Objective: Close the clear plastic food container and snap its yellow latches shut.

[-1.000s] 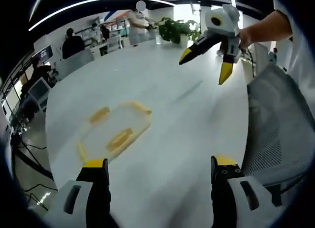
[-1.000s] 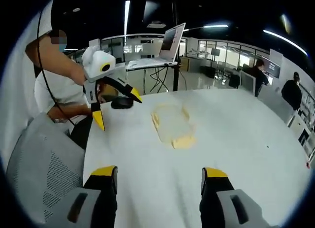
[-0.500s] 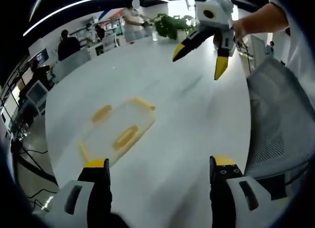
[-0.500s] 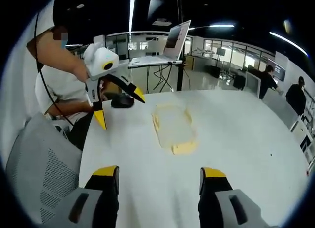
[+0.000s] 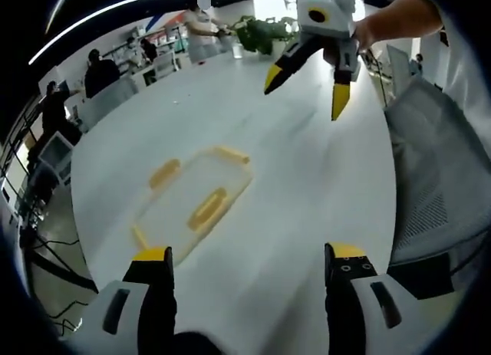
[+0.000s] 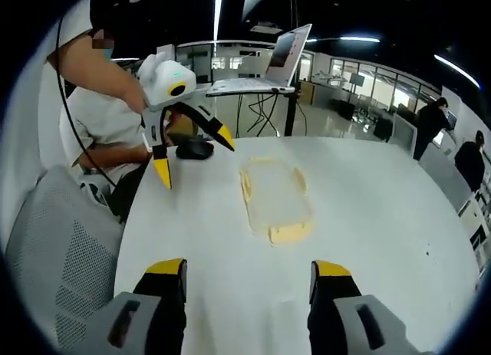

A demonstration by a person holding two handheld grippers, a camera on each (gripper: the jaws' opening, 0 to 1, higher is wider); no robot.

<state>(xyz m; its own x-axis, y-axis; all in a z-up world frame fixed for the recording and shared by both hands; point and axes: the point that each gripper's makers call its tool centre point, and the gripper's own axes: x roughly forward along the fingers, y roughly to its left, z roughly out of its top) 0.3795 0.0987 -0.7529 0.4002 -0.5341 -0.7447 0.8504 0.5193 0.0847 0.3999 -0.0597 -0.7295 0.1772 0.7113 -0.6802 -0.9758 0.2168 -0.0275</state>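
- Clear container (image 5: 193, 204) with yellow latches (image 5: 207, 209) lying on white counter (image 5: 291, 186), frame centre-left.
- Left hand-held gripper (image 5: 244, 274) hovering released, bottom of frame.
- Right hand-held gripper (image 6: 245, 282) hovering released, grasping nothing.

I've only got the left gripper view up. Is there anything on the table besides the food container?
Observer: Yes. The right gripper view shows a black mouse on the table, behind the left hand-held gripper.
Operator: From outside, is that left one open?
Observer: Yes, its jaws are spread wide in the air with nothing between them.
Operator: What's past the table edge there?
Observer: An open laptop on a stand.
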